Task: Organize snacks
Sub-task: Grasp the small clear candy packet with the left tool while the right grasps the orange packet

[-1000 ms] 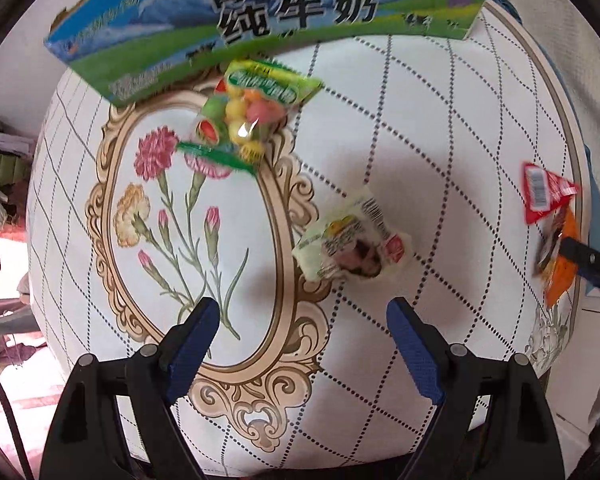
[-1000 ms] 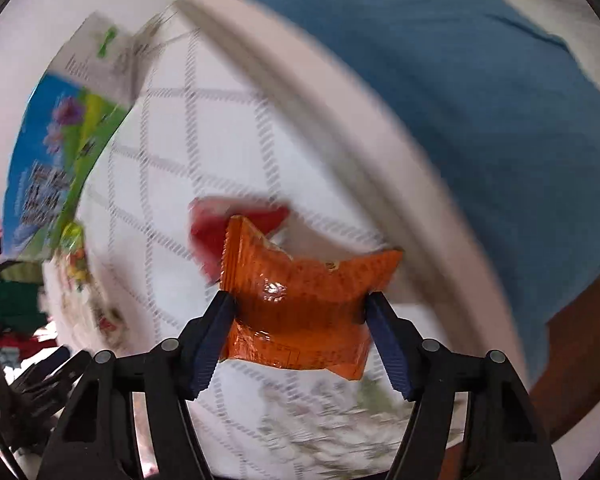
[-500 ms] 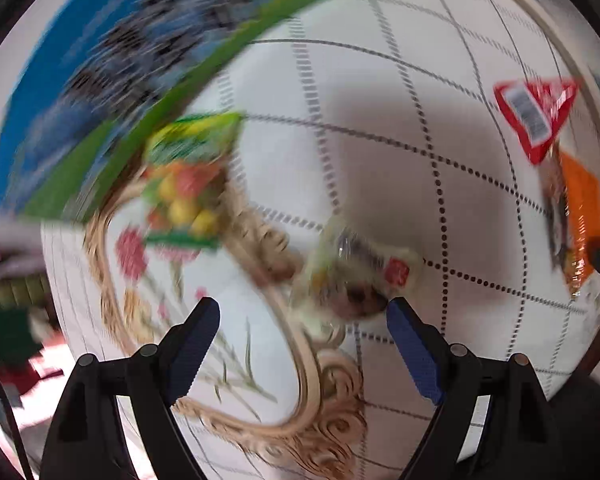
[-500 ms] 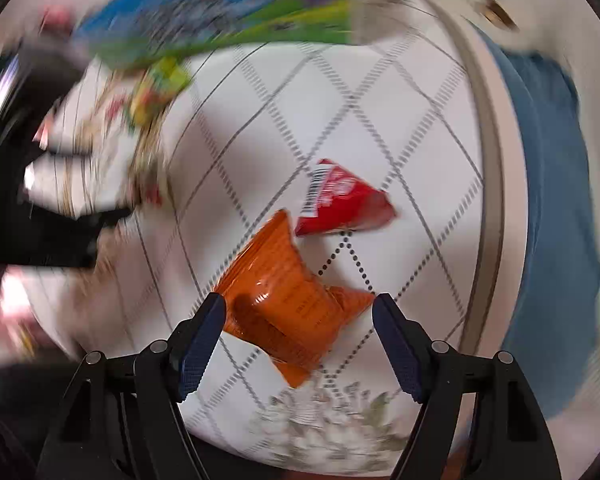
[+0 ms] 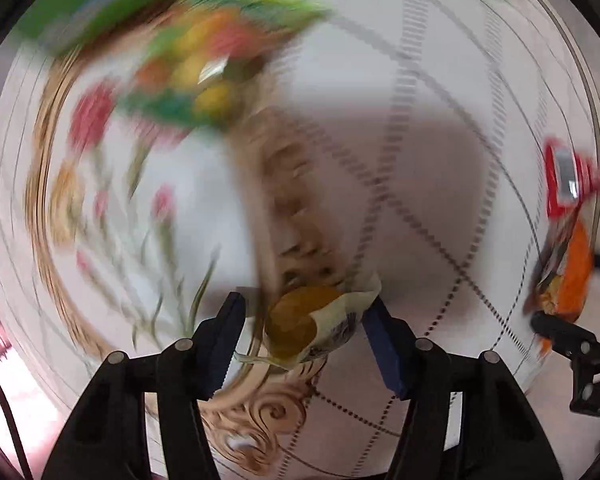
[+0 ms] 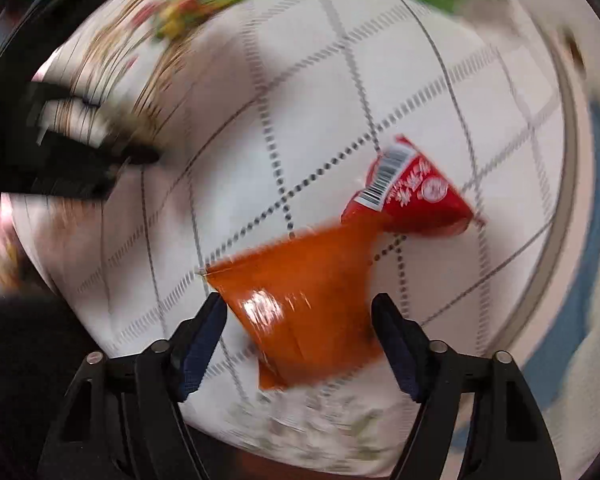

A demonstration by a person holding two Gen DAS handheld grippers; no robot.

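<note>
Your left gripper's (image 5: 304,326) fingers bracket the pale snack packet (image 5: 312,328), apparently not yet clamped. Your right gripper (image 6: 298,332) stands open around the orange packet (image 6: 300,304), beside the red packet (image 6: 412,200) near the table's (image 6: 320,92) edge, seemingly grouping them.

I see open white quilted tablecloth (image 6: 308,92) between the blurred green fruit-candy bag (image 6: 196,4) and the red triangular foil packet (image 6: 414,192).

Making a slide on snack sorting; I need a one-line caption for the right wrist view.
Hand-held gripper straddles an orange snack packet beside a red packet on the patterned table.
</note>
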